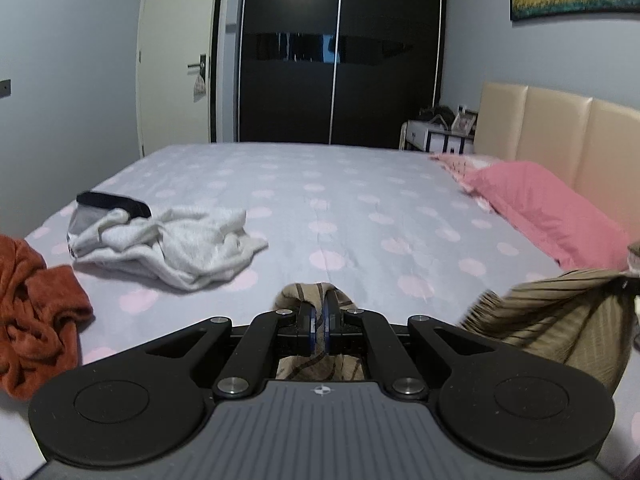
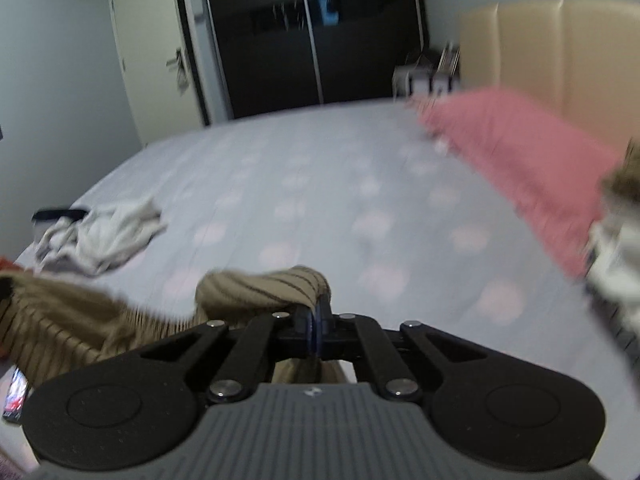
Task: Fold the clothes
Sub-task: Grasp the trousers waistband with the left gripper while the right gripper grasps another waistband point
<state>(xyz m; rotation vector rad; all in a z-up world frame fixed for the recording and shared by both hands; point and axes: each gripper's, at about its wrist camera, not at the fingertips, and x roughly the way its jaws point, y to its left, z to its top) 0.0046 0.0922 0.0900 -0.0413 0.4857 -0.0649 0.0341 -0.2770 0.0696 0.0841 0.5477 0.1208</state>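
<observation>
A tan garment with dark stripes [image 1: 560, 316] hangs between my two grippers above the near edge of the bed. My left gripper [image 1: 319, 320] is shut on one end of it; folds bulge over the fingertips. My right gripper [image 2: 316, 320] is shut on the other end, and the garment [image 2: 256, 284] trails off to the left in that blurred view. A crumpled white garment [image 1: 176, 244] with a dark waistband lies on the bed at the left. A rust-orange garment [image 1: 36, 312] lies bunched at the near left edge.
The bed [image 1: 360, 208] has a grey sheet with pink dots. Pink pillows [image 1: 548, 208] lie along the beige headboard [image 1: 560, 132] at the right. A dark sliding wardrobe [image 1: 340, 52], a door and a nightstand [image 1: 436, 136] stand beyond the bed.
</observation>
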